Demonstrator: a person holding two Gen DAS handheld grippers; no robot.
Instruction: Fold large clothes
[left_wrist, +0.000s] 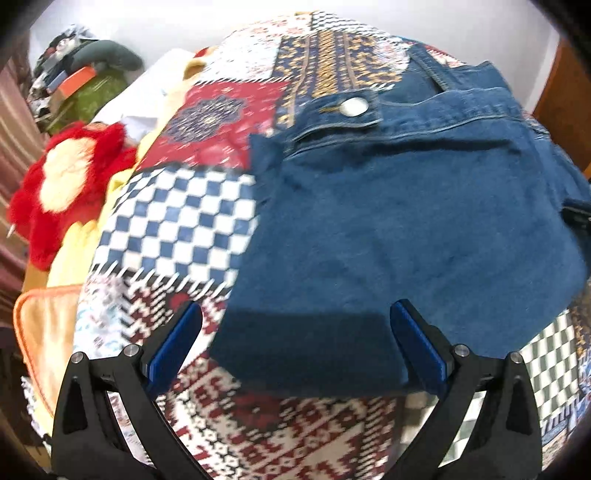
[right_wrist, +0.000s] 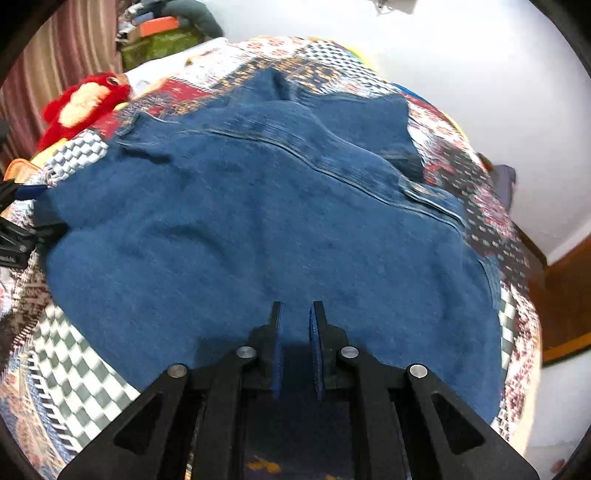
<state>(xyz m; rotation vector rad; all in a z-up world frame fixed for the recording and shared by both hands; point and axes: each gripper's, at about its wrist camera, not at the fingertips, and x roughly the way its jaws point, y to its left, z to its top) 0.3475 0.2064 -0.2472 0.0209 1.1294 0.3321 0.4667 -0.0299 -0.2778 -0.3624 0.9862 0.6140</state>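
Blue denim jeans (left_wrist: 388, 221) lie spread on a patchwork bedspread (left_wrist: 177, 214), waistband and metal button (left_wrist: 354, 106) at the far side. My left gripper (left_wrist: 295, 314) is open, its blue pads either side of the near left edge of the denim, just above it. In the right wrist view the jeans (right_wrist: 258, 221) fill the middle. My right gripper (right_wrist: 297, 314) has its jaws nearly together over the near denim edge, a narrow gap showing; whether cloth is pinched I cannot tell. The left gripper shows at the left edge of the right wrist view (right_wrist: 22, 225).
A red and cream plush toy (left_wrist: 62, 184) lies at the bed's left. A pile of clutter (left_wrist: 81, 77) stands at the back left by a striped curtain (right_wrist: 66, 48). White wall behind; brown wooden furniture (right_wrist: 561, 295) at the right.
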